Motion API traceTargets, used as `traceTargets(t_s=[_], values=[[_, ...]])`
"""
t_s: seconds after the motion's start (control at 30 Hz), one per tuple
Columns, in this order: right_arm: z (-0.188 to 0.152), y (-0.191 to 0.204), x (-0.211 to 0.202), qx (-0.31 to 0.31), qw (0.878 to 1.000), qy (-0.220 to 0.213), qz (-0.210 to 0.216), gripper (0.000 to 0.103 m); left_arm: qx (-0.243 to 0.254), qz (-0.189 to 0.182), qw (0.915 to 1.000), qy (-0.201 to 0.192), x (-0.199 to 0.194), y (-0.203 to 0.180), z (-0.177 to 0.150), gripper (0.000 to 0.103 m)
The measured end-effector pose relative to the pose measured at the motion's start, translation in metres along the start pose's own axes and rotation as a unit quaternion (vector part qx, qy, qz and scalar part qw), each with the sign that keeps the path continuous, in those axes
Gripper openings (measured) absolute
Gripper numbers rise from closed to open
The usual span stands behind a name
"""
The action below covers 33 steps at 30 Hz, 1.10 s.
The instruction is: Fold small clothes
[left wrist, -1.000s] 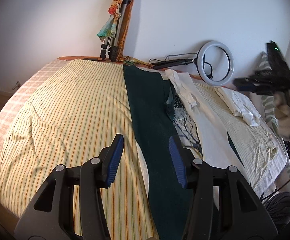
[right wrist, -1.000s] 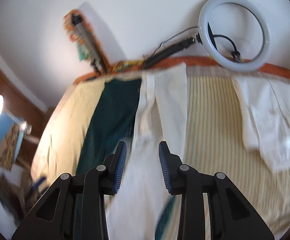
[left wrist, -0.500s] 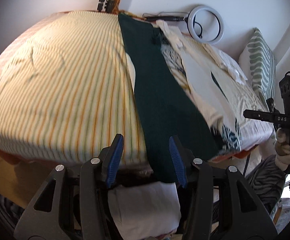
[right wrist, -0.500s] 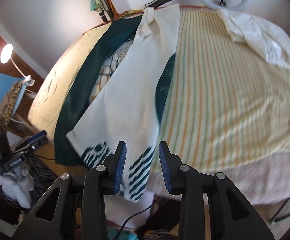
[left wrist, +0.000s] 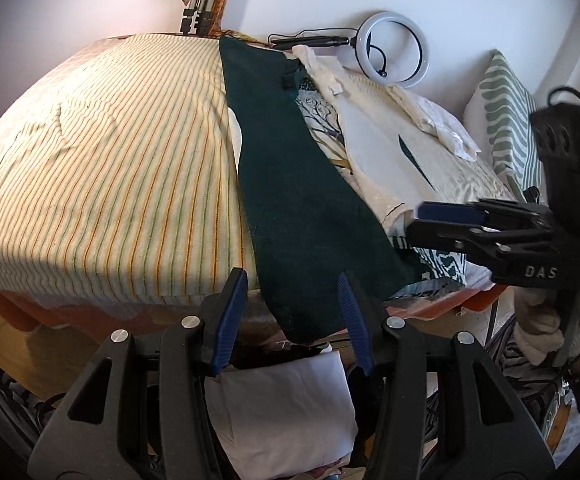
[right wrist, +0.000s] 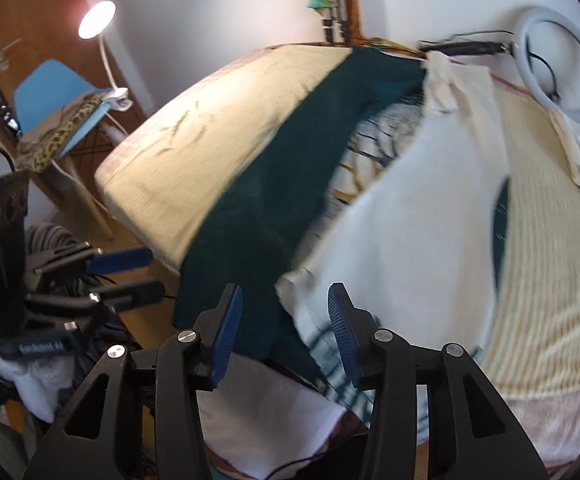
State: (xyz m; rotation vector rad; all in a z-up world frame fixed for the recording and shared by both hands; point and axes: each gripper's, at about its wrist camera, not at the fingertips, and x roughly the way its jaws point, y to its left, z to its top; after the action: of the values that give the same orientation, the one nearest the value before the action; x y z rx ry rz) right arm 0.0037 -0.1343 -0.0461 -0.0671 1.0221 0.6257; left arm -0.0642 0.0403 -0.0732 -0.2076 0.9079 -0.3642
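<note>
- Nothing looks folded yet: the dark green garment [left wrist: 305, 200] lies stretched along the striped bed [left wrist: 110, 168], its lower end hanging over the near edge, with the white printed garment [right wrist: 421, 216] spread just beside it, partly overlapping.
- Your left gripper [left wrist: 293, 316] hovers at the bed's edge, angled downward, jaws apart and empty, the green hem showing between them but untouched.
- Your right gripper [right wrist: 286, 332] tilts down over the white garment's near corner, jaws opening, pads not pressing the cloth.
- Judged from here, every fold is still ahead.
</note>
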Motion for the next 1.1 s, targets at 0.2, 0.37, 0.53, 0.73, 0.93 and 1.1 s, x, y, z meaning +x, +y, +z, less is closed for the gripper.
traceTargets(t_s=[0.2, 0.37, 0.53, 0.73, 0.93, 1.1], values=[[0.023, -0.010, 0.017, 0.046, 0.997, 0.015, 0.059, 0.043, 0.010, -0.016, 0.9997, -0.013, -0.007, -0.007, -0.007, 0.049], [0.032, -0.027, 0.049, 0.100, 0.990, 0.071, 0.066, 0.042, 0.053, -0.034, 0.9979, -0.015, 0.000, -0.034, -0.012, 0.049], [0.030, -0.042, 0.054, 0.156, 0.978, 0.083, 0.112, 0.039, 0.124, -0.021, 0.9920, -0.011, 0.025, -0.075, -0.018, 0.049], [0.022, -0.058, 0.016, 0.175, 0.979, 0.020, 0.102, 0.039, 0.172, 0.055, 0.9831, -0.030, 0.050, -0.098, -0.019, 0.048], [0.018, -0.074, 0.017, 0.193, 0.977, 0.015, 0.088, 0.031, 0.118, 0.031, 0.9917, -0.040, 0.041, -0.075, -0.007, 0.001], [0.017, -0.077, 0.041, 0.187, 0.975, 0.059, 0.100, 0.031, 0.037, -0.024, 0.9967, -0.068, 0.010, -0.050, 0.011, 0.000]])
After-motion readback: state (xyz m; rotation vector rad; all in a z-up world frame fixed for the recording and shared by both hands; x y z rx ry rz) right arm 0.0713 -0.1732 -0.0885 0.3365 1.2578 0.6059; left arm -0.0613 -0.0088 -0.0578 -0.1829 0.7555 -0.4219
